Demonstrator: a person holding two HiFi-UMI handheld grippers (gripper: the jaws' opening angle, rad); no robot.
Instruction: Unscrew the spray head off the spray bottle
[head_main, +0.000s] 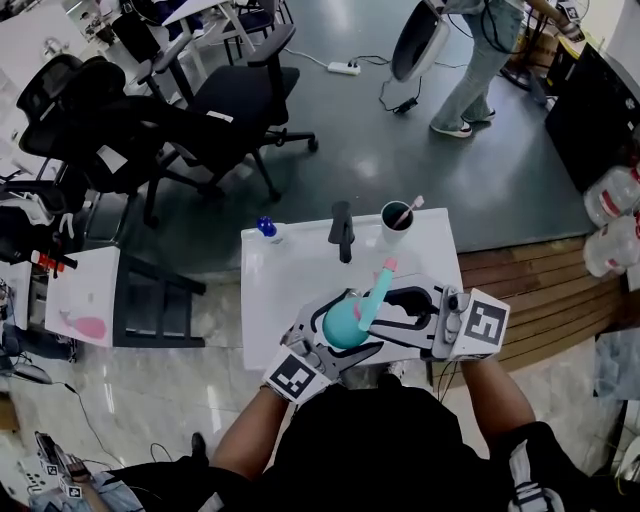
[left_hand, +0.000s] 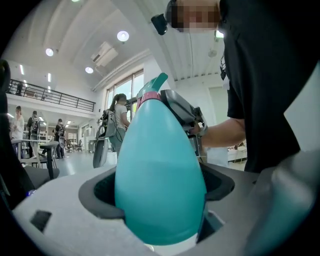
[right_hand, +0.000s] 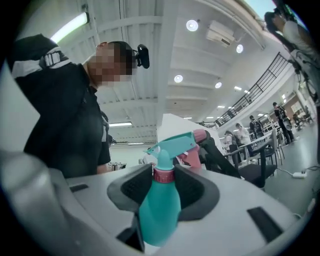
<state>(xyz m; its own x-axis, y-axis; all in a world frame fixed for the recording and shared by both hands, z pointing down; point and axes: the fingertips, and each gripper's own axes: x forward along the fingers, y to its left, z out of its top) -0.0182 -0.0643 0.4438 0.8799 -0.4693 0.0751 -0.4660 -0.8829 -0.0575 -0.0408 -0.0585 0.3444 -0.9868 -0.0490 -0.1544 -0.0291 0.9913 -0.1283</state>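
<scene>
A teal spray bottle with a teal spray head and a pink nozzle tip is held above the near edge of the white table. My left gripper is shut on the bottle's wide body, which fills the gap between its jaws. My right gripper comes in from the right at the neck. In the right gripper view its two black pads lie against either side of the pink collar, with the spray head rising just past them.
On the table's far edge stand a black cup with a toothbrush in it, a dark upright object and a small blue-capped item. Black office chairs crowd the floor beyond, and a person stands at the back right.
</scene>
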